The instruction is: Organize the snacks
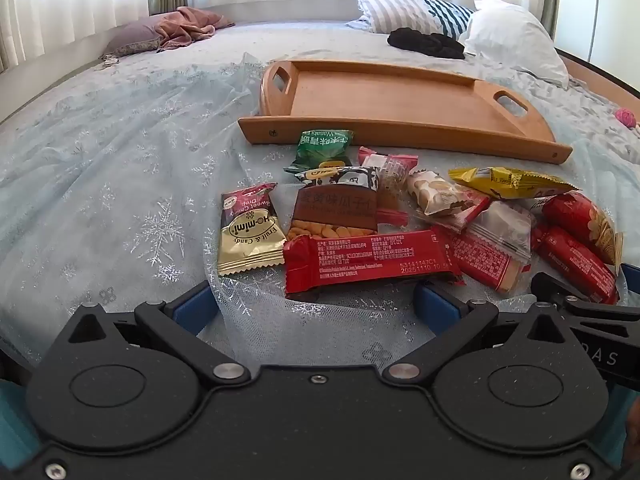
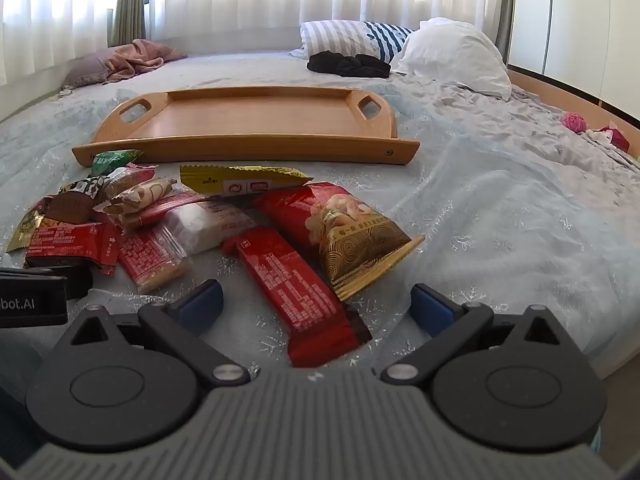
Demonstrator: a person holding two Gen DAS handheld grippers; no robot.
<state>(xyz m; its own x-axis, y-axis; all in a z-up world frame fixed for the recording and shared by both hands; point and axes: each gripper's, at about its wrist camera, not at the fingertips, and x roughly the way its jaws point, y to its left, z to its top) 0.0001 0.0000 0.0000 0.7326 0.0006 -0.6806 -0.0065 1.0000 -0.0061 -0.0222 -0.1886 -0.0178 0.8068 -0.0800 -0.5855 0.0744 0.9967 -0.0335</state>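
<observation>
Several snack packets lie in a pile on the bed in front of a wooden tray [image 1: 400,100], which holds nothing. My left gripper [image 1: 316,306] is open and empty, its blue fingers either side of a long red bar [image 1: 372,262]. Beside it lie a gold and maroon candy packet [image 1: 248,232], a brown seed packet [image 1: 336,204], a green wasabi packet [image 1: 324,146] and a yellow packet [image 1: 508,180]. My right gripper [image 2: 316,306] is open and empty, over another red bar [image 2: 296,288], next to a red and gold nut bag [image 2: 348,228]. The tray [image 2: 248,120] lies beyond.
The bed is covered by a pale blue snowflake cloth [image 1: 120,184]. Pillows [image 1: 508,36], a black garment [image 1: 428,42] and a pink blanket [image 1: 188,26] lie at the far side. A pink ball [image 2: 574,122] sits at the right edge. The left gripper's body [image 2: 36,292] shows at left.
</observation>
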